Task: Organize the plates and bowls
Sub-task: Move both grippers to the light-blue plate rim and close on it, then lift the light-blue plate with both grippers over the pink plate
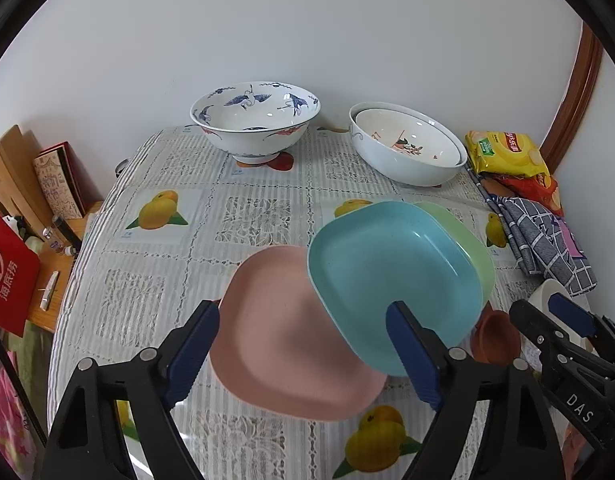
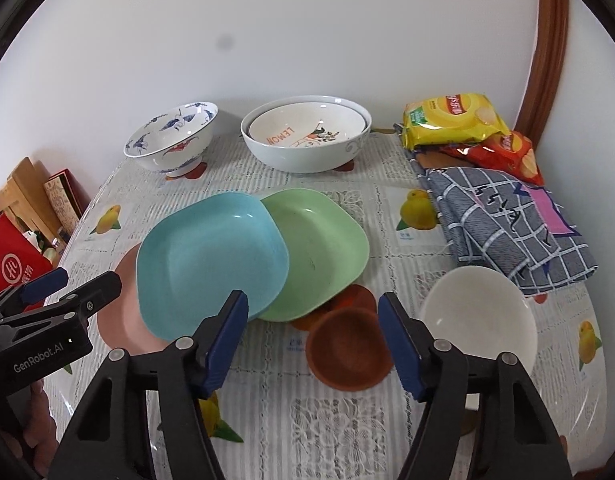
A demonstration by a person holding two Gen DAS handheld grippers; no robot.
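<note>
Both claws, left (image 1: 303, 350) and right (image 2: 313, 342), gape empty near the blue plate (image 2: 211, 264), which overlaps pink (image 1: 283, 344) and green (image 2: 323, 248) plates, likely mid-stacking.

A plain white wall (image 2: 307, 32) rises behind the far edge of the worktop (image 2: 339, 420), which wears a glossy lace-and-fruit patterned cover, with a curved brown wooden frame (image 2: 547, 52) at far right and a low wooden side shelf (image 1: 55, 280) at left.

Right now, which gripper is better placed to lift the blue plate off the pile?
Left, probably. The left gripper is open, with one finger at the blue plate near edge; the right gripper faces the brown bowl.
</note>
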